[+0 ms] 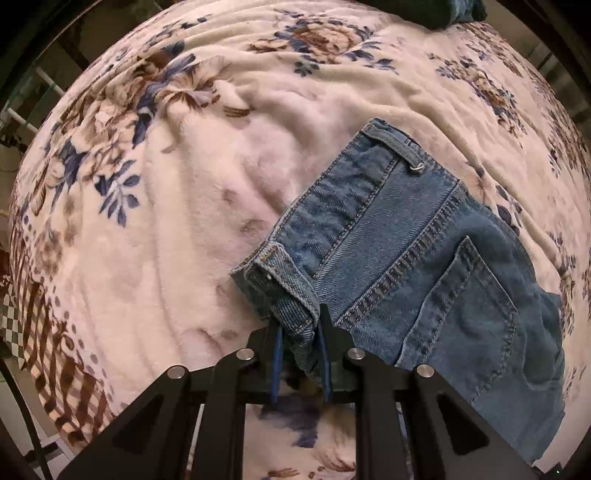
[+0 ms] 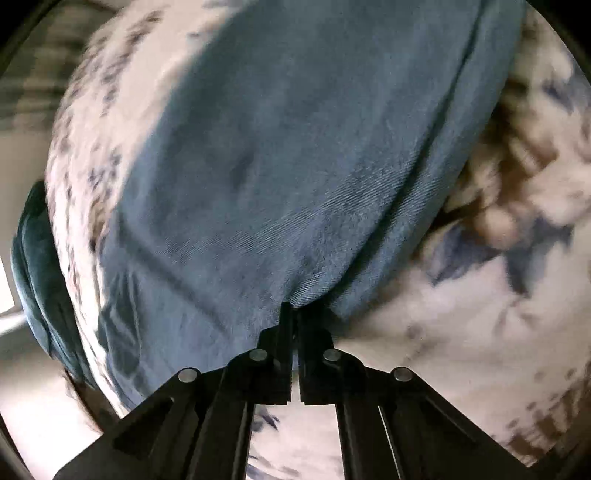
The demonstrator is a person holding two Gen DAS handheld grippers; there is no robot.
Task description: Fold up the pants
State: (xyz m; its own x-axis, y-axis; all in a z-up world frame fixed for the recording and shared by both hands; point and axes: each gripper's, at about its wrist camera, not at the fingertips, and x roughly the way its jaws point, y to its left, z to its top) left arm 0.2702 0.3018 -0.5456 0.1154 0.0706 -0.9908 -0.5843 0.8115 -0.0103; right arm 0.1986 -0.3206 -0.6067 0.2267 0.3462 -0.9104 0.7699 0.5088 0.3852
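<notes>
Blue denim pants (image 1: pixel 406 258) lie on a floral blanket, back side up, with the waistband, a belt loop and a back pocket showing. My left gripper (image 1: pixel 299 321) points straight down and is shut on the near corner of the waistband, denim bunched between its blue pads. In the blurred right wrist view, a wide smooth stretch of the pants (image 2: pixel 277 147) fills the frame. My right gripper (image 2: pixel 293 314) is shut, its black fingers meeting on a pinch of the denim's near edge.
The cream blanket (image 1: pixel 166 203) with blue and brown flowers covers the bed and shows beside the denim (image 2: pixel 461 332). A dark teal cloth (image 1: pixel 443 11) lies at the far edge, and a teal fabric item (image 2: pixel 33 258) sits at the bed's left edge.
</notes>
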